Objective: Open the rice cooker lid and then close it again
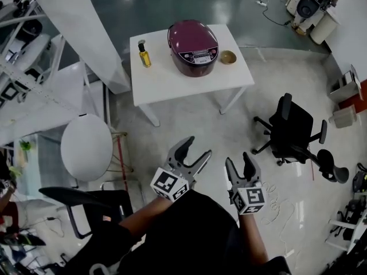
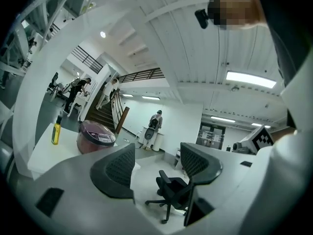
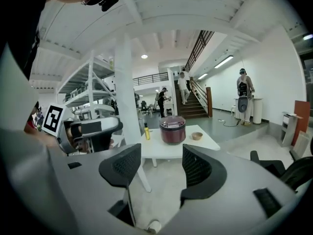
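The rice cooker sits on the white counter, far out in front of me. Its lid is down. A yellow bottle stands to its left and a small bowl sits to its right, both near it but not touching.

My left gripper and my right gripper are both low, close to my body and well away from the counter. The left fingers are wide apart with nothing between them. The right fingers are wide apart too, and hold nothing. A black office chair stands on the floor off to my right.
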Motion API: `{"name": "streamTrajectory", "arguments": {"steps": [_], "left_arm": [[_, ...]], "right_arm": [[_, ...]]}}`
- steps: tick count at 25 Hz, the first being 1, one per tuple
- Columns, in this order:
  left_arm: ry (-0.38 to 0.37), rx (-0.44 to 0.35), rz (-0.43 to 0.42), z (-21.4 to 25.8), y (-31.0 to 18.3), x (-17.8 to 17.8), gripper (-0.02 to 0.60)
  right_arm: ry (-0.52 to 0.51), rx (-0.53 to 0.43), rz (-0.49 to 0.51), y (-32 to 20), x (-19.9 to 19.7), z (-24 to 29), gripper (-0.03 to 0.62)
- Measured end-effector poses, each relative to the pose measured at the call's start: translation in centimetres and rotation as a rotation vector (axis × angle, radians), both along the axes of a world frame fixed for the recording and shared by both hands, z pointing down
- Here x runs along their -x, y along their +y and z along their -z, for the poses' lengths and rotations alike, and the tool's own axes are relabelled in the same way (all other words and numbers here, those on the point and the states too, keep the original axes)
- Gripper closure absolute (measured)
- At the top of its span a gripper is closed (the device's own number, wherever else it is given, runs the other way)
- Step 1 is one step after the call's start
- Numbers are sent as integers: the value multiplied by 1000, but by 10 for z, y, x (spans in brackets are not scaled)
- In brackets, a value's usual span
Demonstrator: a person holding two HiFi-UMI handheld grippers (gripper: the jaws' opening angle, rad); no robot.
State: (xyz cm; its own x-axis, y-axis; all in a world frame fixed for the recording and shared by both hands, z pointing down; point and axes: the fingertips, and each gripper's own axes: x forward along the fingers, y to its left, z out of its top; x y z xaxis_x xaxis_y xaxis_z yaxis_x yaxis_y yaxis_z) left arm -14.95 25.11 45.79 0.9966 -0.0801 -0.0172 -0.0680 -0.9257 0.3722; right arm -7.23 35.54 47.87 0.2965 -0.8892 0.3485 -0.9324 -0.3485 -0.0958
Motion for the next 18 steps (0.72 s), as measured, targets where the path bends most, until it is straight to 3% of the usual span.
{"name": "streamTrajectory", "arguments": {"steps": [8,18], "left_arm": [[-10,33,45,-7,-97,-26,314],[1,44,79,-17,-162,-26,314]], "right_arm": [[-24,40,49,-96,-29,-10,355],[-56,79,75,-157,-34,-25,355]]}}
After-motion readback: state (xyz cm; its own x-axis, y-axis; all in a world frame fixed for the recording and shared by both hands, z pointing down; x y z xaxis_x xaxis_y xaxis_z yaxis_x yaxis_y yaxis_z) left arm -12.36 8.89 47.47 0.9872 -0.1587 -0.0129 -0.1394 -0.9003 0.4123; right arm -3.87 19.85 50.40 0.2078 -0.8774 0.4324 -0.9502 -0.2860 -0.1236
